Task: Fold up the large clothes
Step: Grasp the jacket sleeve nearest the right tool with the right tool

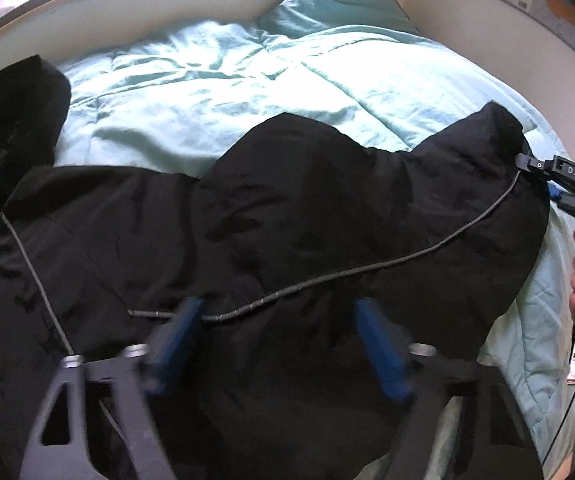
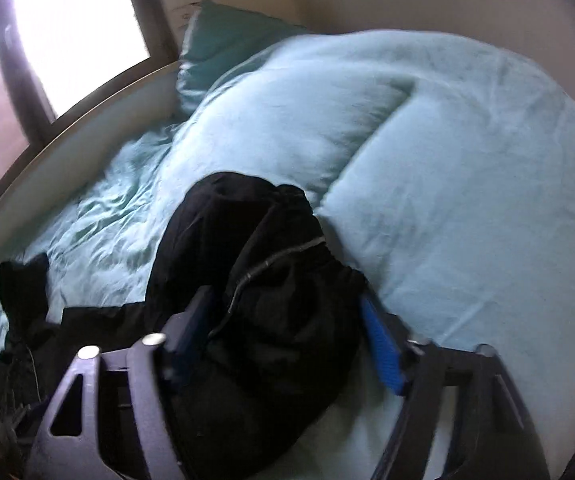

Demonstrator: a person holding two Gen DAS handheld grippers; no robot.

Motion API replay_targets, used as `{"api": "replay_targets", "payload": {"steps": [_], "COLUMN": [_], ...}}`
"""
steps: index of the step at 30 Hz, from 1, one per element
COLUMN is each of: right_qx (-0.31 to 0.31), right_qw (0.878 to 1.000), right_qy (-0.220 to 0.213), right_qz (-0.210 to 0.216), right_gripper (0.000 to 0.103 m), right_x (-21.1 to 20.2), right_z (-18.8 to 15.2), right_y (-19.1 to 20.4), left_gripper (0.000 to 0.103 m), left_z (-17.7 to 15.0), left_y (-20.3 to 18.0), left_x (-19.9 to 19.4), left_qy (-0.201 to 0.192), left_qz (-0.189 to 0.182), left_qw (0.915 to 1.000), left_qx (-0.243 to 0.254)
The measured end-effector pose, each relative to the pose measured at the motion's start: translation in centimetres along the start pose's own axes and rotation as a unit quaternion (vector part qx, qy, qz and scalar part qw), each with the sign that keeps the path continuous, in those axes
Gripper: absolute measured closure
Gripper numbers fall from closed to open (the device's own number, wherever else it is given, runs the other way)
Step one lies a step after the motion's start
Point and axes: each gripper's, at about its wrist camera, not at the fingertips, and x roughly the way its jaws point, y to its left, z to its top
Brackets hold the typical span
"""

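Here we see the left gripper (image 1: pixel 277 316) open over the black jacket (image 1: pixel 287 208); only its view shows the right gripper (image 1: pixel 535 168), whose jaws straddle bunched fabric, grip unclear.

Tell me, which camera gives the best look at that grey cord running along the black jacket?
The left wrist view: the grey cord shows as one long curve across the spread black jacket. The right wrist view shows only a short stretch of it among bunched fabric.
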Motion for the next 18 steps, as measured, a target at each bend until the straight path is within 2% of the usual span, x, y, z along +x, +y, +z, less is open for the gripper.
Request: {"api": "replay_targets", "payload": {"steps": [1,3,5,7,9,11,12,14,15,17,18], "right_qx": [-0.005,-0.017,-0.03,-0.021,-0.002,-0.005,-0.009,-0.017,-0.011,-0.008,-0.012], "right_qw": [1.0,0.999,0.998,0.996,0.997,0.998,0.996,0.995,0.997,1.0,1.0], "right_qy": [0.001,-0.027,-0.064,-0.081,-0.071,-0.015,0.004,0.004,-0.002,-0.007,-0.007], "right_qz": [0.017,0.028,0.006,-0.021,-0.035,-0.067,-0.086,-0.094,-0.073,-0.028,-0.018], "right_gripper": [0.056,0.061,0.062,0.062,0.063,0.063,0.063,0.063,0.063,0.063,0.063], "right_x": [-0.5,-2.9,-5.7,-7.4,-7.3,-4.3,-3.0,-2.7,-3.5,-5.5,-6.4], "right_z": [-0.1,-0.1,-0.3,-0.7,-1.2,-1.8,-2.1,-2.1,-1.8,-1.2,-1.1], "right_y": [0.3,0.7,0.7,-0.1,-1.4,-1.6,-1.4,-0.9,-0.6,0.6,1.3], "left_gripper": [0.046,0.047,0.047,0.047,0.047,0.047,0.047,0.047,0.047,0.047,0.047], "left_z": [0.1,0.3,0.5,0.5,0.4,0.2,0.3,0.5,0.6,0.8,0.9], "left_y": [0.0,0.1,0.2,0.2,0.1,-0.3,-0.3,0.4,0.9,1.9,2.7], "left_x": [-0.2,-0.7,-0.5,1.5,3.8,4.3,3.7,1.6,0.1,-2.9,-4.7], "left_qy": [0.0,-0.011,-0.011,0.022,0.058,0.063,0.057,0.043,0.034,0.011,-0.001], "left_qz": [-0.009,-0.023,-0.025,-0.026,-0.004,0.01,0.005,-0.03,-0.041,-0.03,-0.026], "left_qw": [1.0,0.9997,0.9996,0.9994,0.9983,0.9979,0.9982,0.9985,0.9985,0.9993,0.9995], "left_qx": [-0.001,-0.006,-0.007,-0.004,0.002,0.013,0.016,0.013,0.012,0.018,0.02]}}
